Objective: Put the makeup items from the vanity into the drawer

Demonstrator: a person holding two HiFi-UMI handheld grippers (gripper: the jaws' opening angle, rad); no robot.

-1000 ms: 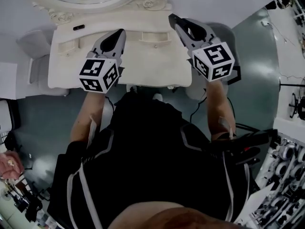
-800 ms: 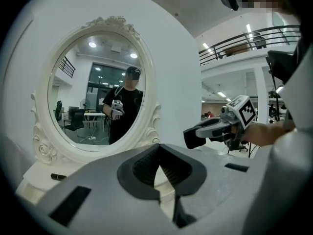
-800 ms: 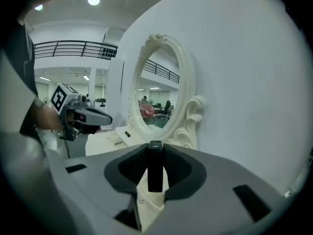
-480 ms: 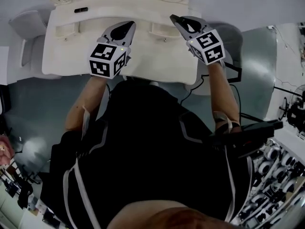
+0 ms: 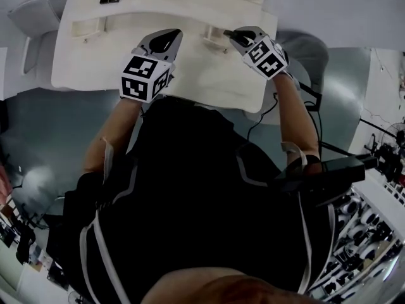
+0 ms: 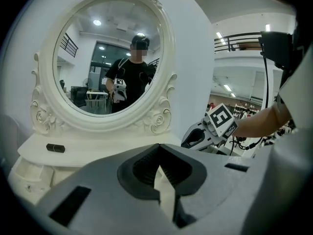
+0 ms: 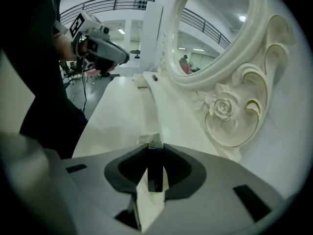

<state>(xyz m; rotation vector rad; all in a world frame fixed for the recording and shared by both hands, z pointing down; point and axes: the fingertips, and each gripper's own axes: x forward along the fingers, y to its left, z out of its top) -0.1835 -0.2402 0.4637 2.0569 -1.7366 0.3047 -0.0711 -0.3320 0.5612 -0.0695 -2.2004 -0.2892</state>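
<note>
The mirror (image 6: 107, 58) stands at the vanity's (image 5: 190, 75) 12 o'clock edge. A small case (image 5: 109, 0) lies on the shelf (image 5: 158, 10) at 11 o'clock. A stick (image 7: 155, 170) sits between the right gripper's (image 5: 231, 35) jaws at 2 o'clock.

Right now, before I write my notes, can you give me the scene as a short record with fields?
furniture: white vanity with an oval mirror
left gripper: jaws together, nothing between them, above the vanity top
right gripper: closed on a slim dark item, close to the mirror base
on the shelf under the mirror: one small dark item
</note>
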